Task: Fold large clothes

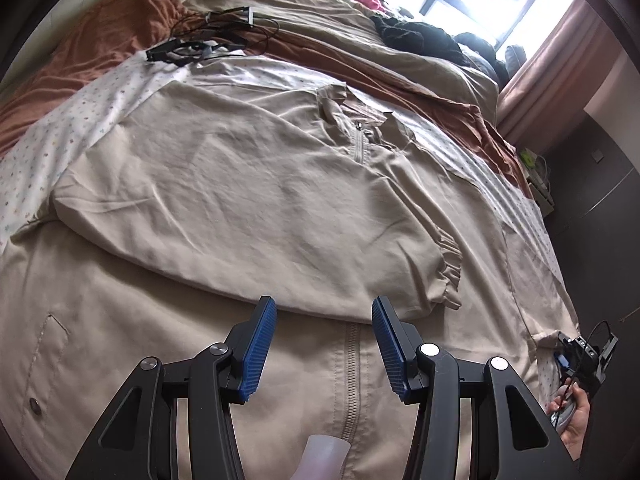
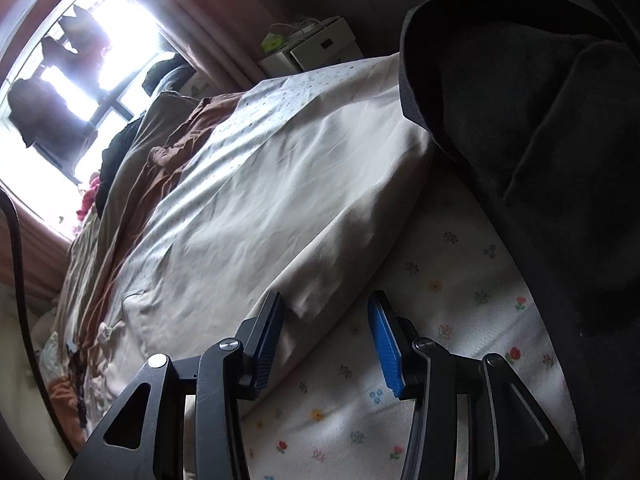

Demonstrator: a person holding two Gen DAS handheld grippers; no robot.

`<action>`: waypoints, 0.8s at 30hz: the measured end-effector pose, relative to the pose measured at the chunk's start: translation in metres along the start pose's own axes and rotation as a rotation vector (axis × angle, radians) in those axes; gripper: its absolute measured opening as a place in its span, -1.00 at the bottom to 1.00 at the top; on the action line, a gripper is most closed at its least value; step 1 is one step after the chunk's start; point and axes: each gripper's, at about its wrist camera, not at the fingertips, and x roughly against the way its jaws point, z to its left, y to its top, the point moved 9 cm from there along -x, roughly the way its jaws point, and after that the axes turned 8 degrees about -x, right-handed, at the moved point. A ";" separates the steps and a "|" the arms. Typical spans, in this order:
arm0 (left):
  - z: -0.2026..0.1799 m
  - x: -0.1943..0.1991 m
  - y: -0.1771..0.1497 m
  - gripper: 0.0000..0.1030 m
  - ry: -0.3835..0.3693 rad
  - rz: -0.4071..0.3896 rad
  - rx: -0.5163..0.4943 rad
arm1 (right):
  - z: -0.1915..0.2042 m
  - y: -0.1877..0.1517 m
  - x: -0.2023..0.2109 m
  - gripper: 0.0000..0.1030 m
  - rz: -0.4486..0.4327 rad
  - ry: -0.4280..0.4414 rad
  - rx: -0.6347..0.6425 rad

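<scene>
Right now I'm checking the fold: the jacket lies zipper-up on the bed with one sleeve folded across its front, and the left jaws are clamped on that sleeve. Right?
Not quite. In the left wrist view the left gripper is open above the jacket, holding nothing. The sleeve does lie folded across the front.

The jacket (image 1: 224,184) lay spread across the near half of the bed, on the flowered sheet (image 1: 80,120), with one sleeve (image 1: 360,248) folded over its front and the cuff (image 1: 450,272) toward the right. The zipper (image 1: 352,372) ran down the near middle, directly below the left gripper (image 1: 324,348). A tangle of cables (image 1: 208,40) sat on the far left of the sheet. Behind it lay rumpled blankets (image 1: 320,12), with a pile of clothes (image 1: 420,36) beyond them by the window (image 1: 472,4). The right gripper (image 2: 326,344) hung over the jacket's near corner (image 2: 312,304) at the right edge.
</scene>
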 end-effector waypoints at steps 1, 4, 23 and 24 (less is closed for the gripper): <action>0.002 -0.001 -0.001 0.01 0.003 0.003 0.002 | 0.000 0.001 -0.002 -0.11 -0.005 -0.006 0.004; 0.004 -0.002 -0.001 0.01 0.004 0.005 0.005 | -0.001 0.003 -0.005 -0.25 -0.019 -0.030 0.020; 0.026 0.013 0.003 0.01 -0.045 -0.028 0.099 | 0.140 -0.018 0.118 -0.90 -0.202 0.243 0.239; 0.027 0.014 0.003 0.01 -0.047 -0.028 0.101 | 0.153 -0.027 0.122 -0.90 -0.198 0.253 0.266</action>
